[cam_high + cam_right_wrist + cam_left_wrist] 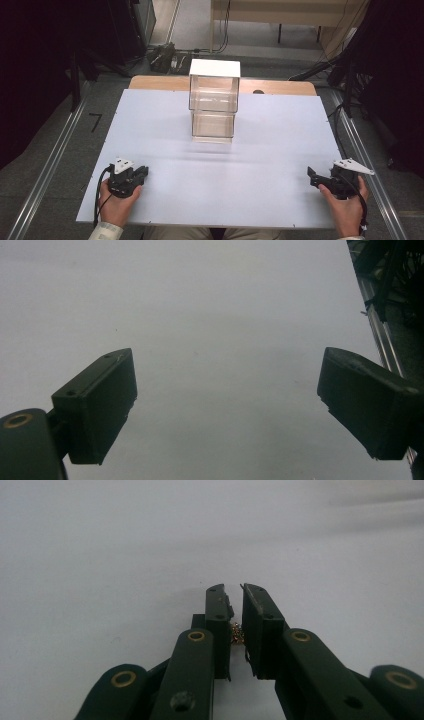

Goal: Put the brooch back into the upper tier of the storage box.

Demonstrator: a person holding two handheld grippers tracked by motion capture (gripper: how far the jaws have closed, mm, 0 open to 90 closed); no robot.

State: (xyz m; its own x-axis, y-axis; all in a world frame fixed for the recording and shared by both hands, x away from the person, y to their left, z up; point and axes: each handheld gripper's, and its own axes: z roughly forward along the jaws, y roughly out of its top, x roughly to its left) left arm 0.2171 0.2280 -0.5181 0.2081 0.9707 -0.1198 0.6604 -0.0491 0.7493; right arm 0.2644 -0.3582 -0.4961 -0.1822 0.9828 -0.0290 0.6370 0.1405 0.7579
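A clear plastic box (214,100) with a white top and two stacked compartments stands upright at the middle back of the white tabletop (270,155). My left gripper (144,173) rests near the front left edge, held in a hand. In the left gripper view its jaws (234,588) stand almost together, with a tiny gold-coloured thing (236,632) pinched deep between them. Near the front right edge, my right gripper (311,176) is held in the other hand. Its jaws (225,355) are spread wide over bare tabletop with nothing between them.
Metal floor rails (50,165) run along both sides of the table. Cables and a power strip (165,55) lie on the floor behind it. The table's right edge and a rail (382,335) appear in the right gripper view.
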